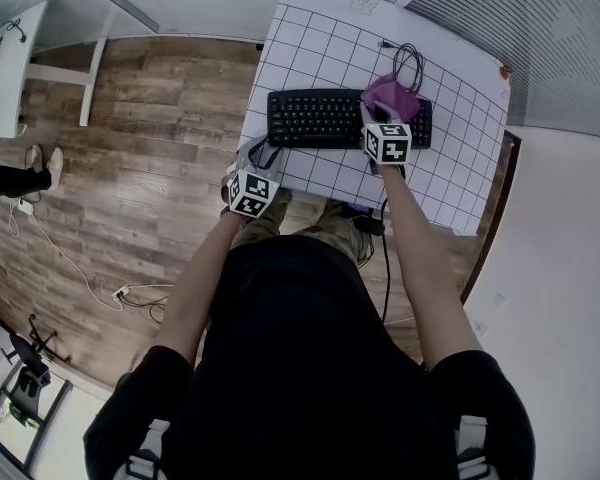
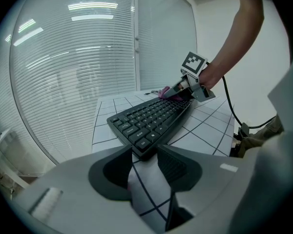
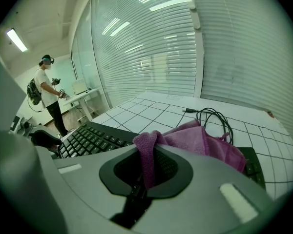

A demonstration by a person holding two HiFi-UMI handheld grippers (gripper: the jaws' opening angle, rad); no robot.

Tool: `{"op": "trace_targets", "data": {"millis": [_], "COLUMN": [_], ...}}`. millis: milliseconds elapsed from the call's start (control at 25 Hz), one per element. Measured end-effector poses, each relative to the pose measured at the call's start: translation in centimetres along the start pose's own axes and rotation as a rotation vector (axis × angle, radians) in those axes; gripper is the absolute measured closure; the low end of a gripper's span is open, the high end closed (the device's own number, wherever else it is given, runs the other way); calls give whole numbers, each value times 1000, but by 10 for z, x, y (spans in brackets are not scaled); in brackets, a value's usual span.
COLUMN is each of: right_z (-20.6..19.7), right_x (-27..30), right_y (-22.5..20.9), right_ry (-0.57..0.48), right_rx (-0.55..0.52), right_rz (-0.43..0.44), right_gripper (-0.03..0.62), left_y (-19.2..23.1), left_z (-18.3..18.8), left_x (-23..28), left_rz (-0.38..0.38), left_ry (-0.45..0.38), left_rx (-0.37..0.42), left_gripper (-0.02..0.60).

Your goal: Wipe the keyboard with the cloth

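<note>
A black keyboard (image 1: 330, 118) lies across the white gridded table (image 1: 310, 38). My right gripper (image 1: 380, 116) is shut on a purple cloth (image 1: 392, 96), which is bunched over the keyboard's right part. In the right gripper view a strip of the cloth (image 3: 200, 140) runs down between the jaws of the right gripper (image 3: 149, 160), beside the keys (image 3: 90, 138). My left gripper (image 1: 264, 158) sits at the keyboard's near left corner. In the left gripper view that corner is wedged between the tips of the left gripper (image 2: 145, 150), and the keyboard (image 2: 154, 118) stretches away toward the cloth (image 2: 165, 91).
A coiled black cable (image 1: 408, 63) lies on the table behind the cloth. The table's near edge is just behind my grippers, with wooden floor (image 1: 130, 168) to its left. A white desk (image 1: 40, 68) and another person (image 3: 49, 94) stand far off to the left.
</note>
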State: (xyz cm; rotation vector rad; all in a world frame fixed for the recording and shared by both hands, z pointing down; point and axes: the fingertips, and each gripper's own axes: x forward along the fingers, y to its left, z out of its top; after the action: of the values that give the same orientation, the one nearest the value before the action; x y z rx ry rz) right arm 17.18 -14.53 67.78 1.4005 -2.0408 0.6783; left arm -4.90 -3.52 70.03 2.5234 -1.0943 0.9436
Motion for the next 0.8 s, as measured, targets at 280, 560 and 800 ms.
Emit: {"op": "trace_targets", "data": {"millis": [280, 560, 800], "right_z": [0, 0, 1], "right_x": [2, 2, 2], "right_y": [3, 5, 11], "right_ry": [3, 4, 0], "right_rx": [8, 17, 2], "right_rz": [-10, -21, -31], "right_gripper": [554, 554, 554], "left_y": [0, -1, -2], "left_z": [0, 0, 1], "left_x": [1, 0, 0], "left_rz": [-4, -4, -9], "left_ry": [-3, -2, -4], "left_rx": [1, -1, 4], "left_gripper": [446, 443, 434]}}
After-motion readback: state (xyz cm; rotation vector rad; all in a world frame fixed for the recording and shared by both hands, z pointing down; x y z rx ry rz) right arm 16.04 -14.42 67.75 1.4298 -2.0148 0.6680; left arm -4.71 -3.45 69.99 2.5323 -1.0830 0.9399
